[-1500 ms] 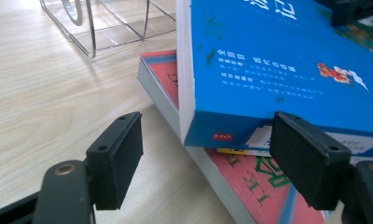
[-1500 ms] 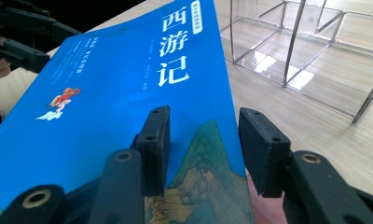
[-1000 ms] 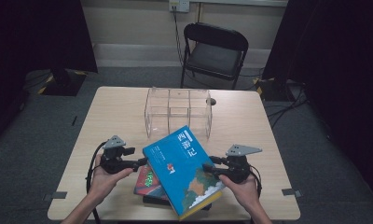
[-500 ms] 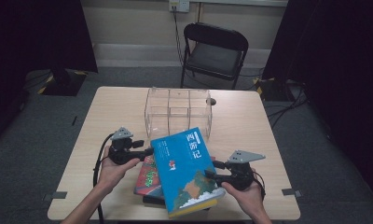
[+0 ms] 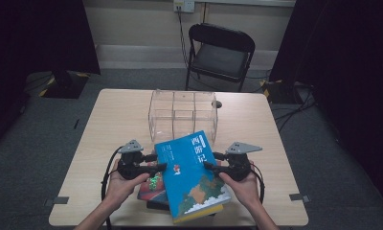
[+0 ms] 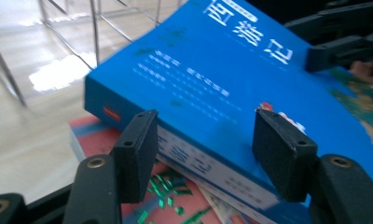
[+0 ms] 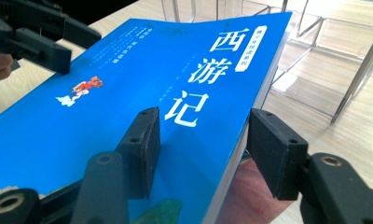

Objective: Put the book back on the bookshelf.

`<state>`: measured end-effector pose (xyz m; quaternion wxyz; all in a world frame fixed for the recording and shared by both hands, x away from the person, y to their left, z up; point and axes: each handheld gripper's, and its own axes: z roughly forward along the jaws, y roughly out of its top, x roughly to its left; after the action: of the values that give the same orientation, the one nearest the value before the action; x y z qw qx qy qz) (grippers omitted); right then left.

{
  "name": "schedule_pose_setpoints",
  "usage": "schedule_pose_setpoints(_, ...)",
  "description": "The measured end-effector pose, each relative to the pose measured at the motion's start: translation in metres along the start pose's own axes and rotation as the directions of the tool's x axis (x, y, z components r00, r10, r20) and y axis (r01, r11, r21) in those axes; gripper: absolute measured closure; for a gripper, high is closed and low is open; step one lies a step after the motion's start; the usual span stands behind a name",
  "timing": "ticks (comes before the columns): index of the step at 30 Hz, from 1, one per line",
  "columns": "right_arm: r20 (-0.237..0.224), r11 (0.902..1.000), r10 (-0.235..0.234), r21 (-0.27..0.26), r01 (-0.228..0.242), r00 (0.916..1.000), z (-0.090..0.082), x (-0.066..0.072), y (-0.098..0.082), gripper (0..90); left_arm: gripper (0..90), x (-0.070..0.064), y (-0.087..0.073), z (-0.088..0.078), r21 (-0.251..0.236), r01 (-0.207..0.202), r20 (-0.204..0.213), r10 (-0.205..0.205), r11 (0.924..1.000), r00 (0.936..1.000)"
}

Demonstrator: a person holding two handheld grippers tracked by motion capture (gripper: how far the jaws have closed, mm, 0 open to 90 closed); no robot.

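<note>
the blue book sits low in the centre of the high view, tilted, lying on a red book near the table front edge, with a clear plastic organiser just above it in the frame. the left gripper straddles the book's spine edge, one pad over the cover and one under, half open and seemingly clamped on it. the right gripper spans the opposite page edge; its jaws have just been opening, and whether the pads press i cannot tell.
</note>
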<state>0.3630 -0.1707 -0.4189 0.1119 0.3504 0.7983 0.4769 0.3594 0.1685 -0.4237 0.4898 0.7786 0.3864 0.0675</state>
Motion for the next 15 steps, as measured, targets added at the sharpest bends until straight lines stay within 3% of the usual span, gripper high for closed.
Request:
schedule_pose_setpoints(3,-0.003,1.0,0.008,-0.001,-0.008,1.0,-0.002,0.001,-0.002,44.8,45.5,-0.001,0.004,0.002,0.007,-0.012,-0.025,0.012,0.9999,0.9996)
schedule_pose_setpoints(15,-0.009,0.9996,0.03,0.003,-0.03,0.9995,-0.021,0.009,-0.016,42.5,41.4,0.001,0.022,0.028,0.028,-0.037,-0.022,0.038,0.9989,0.999)
